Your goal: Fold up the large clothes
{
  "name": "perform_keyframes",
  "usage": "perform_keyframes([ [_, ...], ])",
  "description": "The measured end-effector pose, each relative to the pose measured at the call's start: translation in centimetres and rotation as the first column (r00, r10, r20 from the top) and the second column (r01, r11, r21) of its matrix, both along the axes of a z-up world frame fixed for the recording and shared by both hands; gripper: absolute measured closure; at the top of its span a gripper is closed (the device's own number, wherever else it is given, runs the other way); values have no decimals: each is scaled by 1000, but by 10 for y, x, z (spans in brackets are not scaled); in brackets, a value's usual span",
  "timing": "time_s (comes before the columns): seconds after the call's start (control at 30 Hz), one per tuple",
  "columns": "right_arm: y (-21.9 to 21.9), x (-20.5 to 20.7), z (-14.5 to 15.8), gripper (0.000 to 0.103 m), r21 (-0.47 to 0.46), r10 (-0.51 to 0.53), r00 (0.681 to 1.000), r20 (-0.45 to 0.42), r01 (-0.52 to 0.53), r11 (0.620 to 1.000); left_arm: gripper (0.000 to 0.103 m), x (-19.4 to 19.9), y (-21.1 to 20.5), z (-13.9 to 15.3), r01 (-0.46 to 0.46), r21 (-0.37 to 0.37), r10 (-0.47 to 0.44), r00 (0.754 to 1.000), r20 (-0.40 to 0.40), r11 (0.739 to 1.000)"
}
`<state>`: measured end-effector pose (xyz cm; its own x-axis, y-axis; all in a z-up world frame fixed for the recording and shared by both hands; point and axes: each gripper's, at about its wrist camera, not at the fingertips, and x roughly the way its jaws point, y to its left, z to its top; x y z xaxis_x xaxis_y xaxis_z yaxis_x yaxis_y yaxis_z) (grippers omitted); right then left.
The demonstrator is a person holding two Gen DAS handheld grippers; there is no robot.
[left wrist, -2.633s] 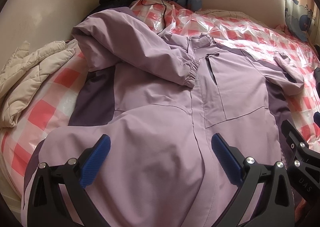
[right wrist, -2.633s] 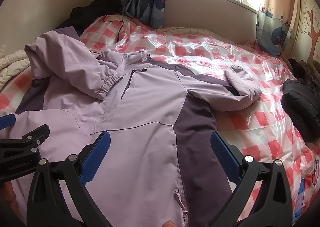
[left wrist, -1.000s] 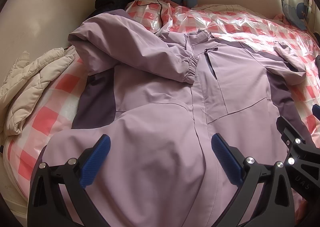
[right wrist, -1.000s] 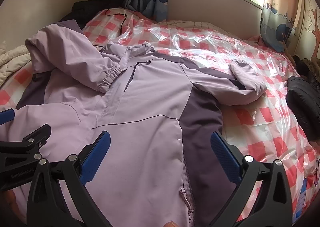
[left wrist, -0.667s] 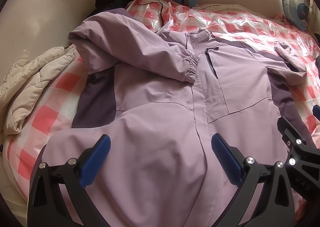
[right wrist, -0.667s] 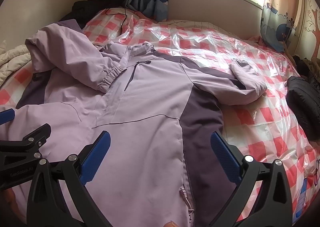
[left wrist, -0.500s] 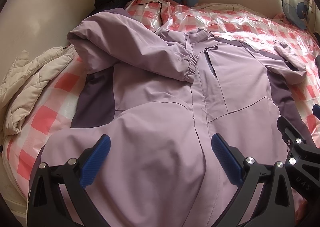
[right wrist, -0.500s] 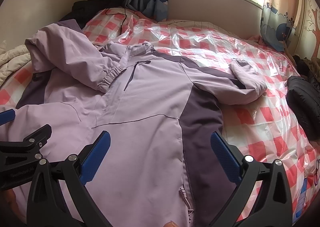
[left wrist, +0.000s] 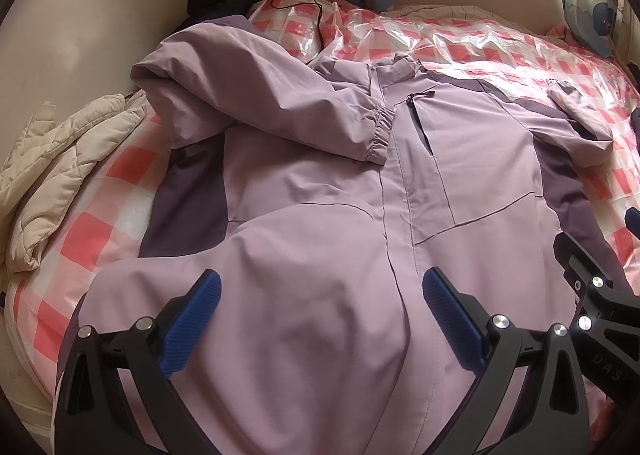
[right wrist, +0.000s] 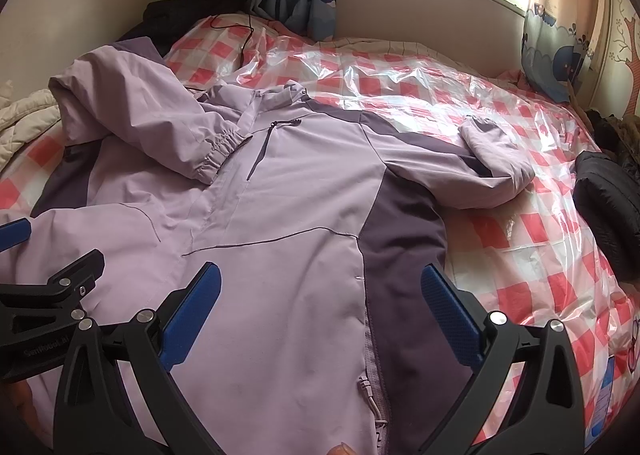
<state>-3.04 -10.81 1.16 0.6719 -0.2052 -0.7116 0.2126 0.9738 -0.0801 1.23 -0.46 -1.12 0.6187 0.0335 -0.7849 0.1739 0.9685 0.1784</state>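
Observation:
A large lilac jacket (left wrist: 328,183) (right wrist: 288,215) with dark purple side panels lies front-up on the bed, hem toward me. One sleeve (left wrist: 280,111) is folded across the chest, its elastic cuff near the zip. The other sleeve (right wrist: 492,163) stretches out over the plastic sheet on the right. My left gripper (left wrist: 320,307) hovers open above the lower front of the jacket, nothing between its blue pads. My right gripper (right wrist: 320,303) is open too, over the hem where the lilac panel meets the dark side panel.
The bed (right wrist: 520,255) has a red and white check cover under clear plastic. A cream quilted garment (left wrist: 52,159) lies at the left edge by the wall. Dark clothes (right wrist: 608,199) sit at the right edge. A black cable (left wrist: 312,11) and more dark clothing lie near the headboard.
Both views have barely shifted in the last second; the jacket lies as before and both grippers stay open.

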Motion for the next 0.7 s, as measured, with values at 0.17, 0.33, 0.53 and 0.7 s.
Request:
perform_keyframes([
  [0.17, 0, 0, -1, 6, -1, 1, 1000, -1, -1, 1000, 6, 0, -1, 0, -2, -2, 2, 1000, 0, 1000],
  [0.33, -1, 1, 0, 6, 1, -1, 1000, -1, 1, 1000, 6, 0, 0, 0, -4, -4, 4, 1000, -3, 1000],
  [0.53, 0, -1, -4, 6, 3, -4, 1000, -4, 4, 1000, 6, 5, 0, 0, -7, -17, 7, 1000, -6, 1000],
  [0.7, -9, 2, -6, 6, 19, -11, 1000, -7, 11, 1000, 6, 8, -3, -1, -8, -26, 8, 1000, -12, 1000],
])
